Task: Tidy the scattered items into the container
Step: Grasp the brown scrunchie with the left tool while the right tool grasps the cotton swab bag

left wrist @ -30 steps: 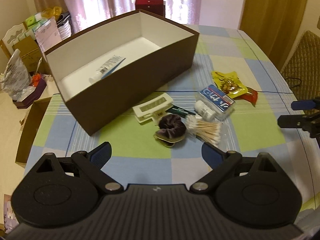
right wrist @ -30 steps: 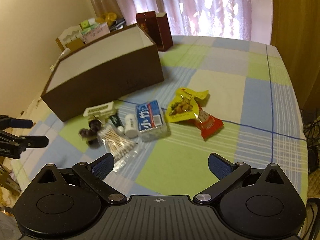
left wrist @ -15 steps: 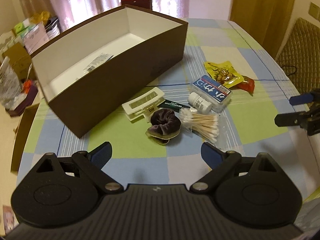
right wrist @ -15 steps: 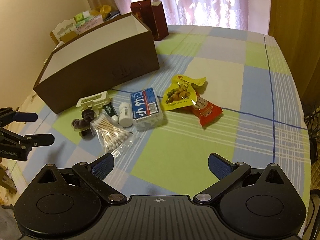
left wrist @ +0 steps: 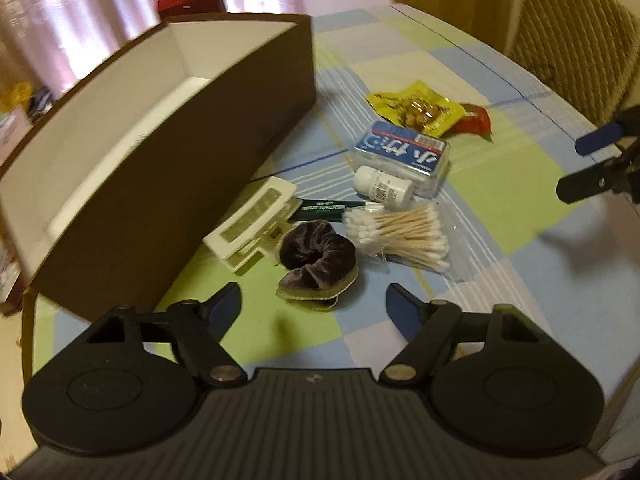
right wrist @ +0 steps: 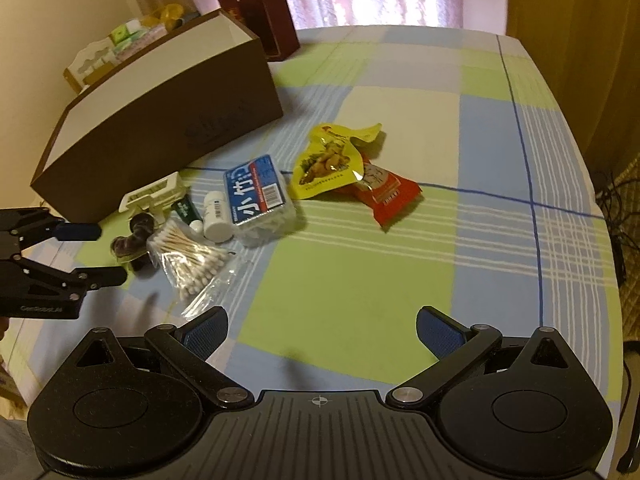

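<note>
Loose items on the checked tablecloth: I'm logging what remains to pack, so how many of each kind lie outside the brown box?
Snack packets: 2 (yellow foil packet, red foil packet)
Cotton swab packs: 2 (blue-labelled clear plastic tub, clear plastic bag)
Hair accessories: 2 (cream plastic claw clip, dark velvet scrunchie)
White pill bottle: 1
Dark green tube: 1
Total: 8

We carry two matching tools. Our left gripper (left wrist: 314,306) is matte black plastic: a ribbed central block with a small crosshair mark, flanked by two round housings with shallow circular recesses, triangular cut-outs above them, and slim link arms pinned by silver screws. Its fingertips (left wrist: 225,303) wear dark blue pads. Our right gripper (right wrist: 322,330) has the same build, with brighter blue textured pads (right wrist: 434,330) and the same crosshair. Seen from the right camera, the left tool's side bears small pale lettering, too blurred to read surely.
</note>
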The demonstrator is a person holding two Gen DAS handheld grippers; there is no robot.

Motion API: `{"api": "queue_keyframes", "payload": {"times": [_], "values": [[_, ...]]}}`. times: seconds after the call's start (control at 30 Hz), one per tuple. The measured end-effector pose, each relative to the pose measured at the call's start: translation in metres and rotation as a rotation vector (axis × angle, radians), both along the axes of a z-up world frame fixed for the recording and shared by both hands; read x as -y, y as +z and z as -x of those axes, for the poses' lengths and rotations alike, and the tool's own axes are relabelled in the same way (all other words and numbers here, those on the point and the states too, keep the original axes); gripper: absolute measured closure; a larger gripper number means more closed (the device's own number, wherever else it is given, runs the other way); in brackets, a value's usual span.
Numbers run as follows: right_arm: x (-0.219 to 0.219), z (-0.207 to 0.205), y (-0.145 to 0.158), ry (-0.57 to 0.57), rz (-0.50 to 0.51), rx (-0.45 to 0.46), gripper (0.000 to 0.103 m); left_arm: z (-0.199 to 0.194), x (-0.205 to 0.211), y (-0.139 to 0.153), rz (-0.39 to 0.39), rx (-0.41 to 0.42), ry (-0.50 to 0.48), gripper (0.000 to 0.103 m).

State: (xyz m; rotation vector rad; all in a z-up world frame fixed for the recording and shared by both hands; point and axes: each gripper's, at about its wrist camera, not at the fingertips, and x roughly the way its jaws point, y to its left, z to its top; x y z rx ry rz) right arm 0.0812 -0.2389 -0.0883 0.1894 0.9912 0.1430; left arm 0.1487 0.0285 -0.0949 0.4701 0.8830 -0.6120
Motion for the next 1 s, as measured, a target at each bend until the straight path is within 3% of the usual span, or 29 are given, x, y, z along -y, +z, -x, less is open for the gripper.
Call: {"api": "queue_keyframes", "payload": {"times": [0.3,0.47,0.53,0.57,0.6,0.63,0.87,1.0], "values": [[-0.005,0.000,0.000,-0.036,0.007,-0.013,0.000,-0.028,0.011,-0.021,0.006,-0.052,-0.101,0.065],[-0.022,-0.005,0.002,0.044,0.003,0.035,0.000,-0.030,0.002,-0.022,0.020,-0.072,-0.118,0.085],[-0.037,-0.008,0.001,0.117,0.012,0.069,0.002,-0.029,-0.006,-0.019,0.028,-0.084,-0.109,0.087],[-0.045,-0.011,0.000,0.160,0.013,0.083,0.010,-0.028,-0.011,-0.017,0.033,-0.092,-0.099,0.088],[-0.054,-0.014,-0.001,0.212,0.008,0.090,0.031,-0.027,-0.016,-0.016,0.034,-0.101,-0.089,0.088],[-0.062,-0.018,-0.004,0.255,0.005,0.093,0.034,-0.025,-0.021,-0.015,0.031,-0.105,-0.078,0.088],[-0.103,-0.039,-0.019,0.446,0.050,0.149,0.034,-0.019,-0.059,-0.005,0.045,-0.131,0.018,0.088],[-0.120,-0.049,-0.031,0.518,0.125,0.155,0.034,-0.017,-0.076,0.001,0.075,-0.137,0.078,0.088]]}}
